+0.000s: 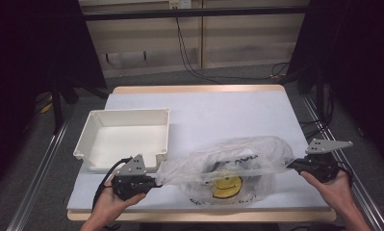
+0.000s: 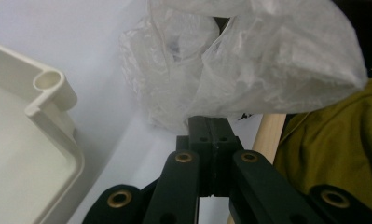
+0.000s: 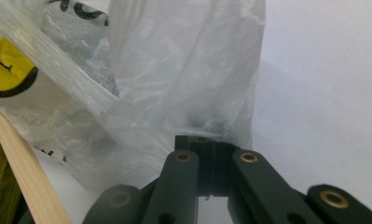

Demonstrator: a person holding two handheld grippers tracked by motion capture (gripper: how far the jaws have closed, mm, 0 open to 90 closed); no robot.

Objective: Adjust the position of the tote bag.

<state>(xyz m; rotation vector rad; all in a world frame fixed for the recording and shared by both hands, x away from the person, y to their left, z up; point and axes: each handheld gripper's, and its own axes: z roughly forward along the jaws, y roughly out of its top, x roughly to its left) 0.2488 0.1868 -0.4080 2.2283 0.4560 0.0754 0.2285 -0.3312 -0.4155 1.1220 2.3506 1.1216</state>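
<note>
A: At the bottom of the frame we see our left gripper [image 1: 153,184] at lower left and our right gripper [image 1: 291,165] at lower right. Each has its jaws closed on one end of the plastic bag [image 1: 228,166], which is stretched between them.

B: Yes, and the bag lies at lower centre, close to the near wooden edge [image 1: 199,215] of the table [image 1: 218,110]. We see a yellow smiley face [image 1: 226,186] printed on it, and some black letters, but the folds make them impossible to read.

A: Something sits inside the bag; we cannot make out what it is.

B: Farther, at centre left, the white tray [image 1: 91,126] stands just beside the bag's left end. Behind the bag the white surface is free up to the far edge.
</note>
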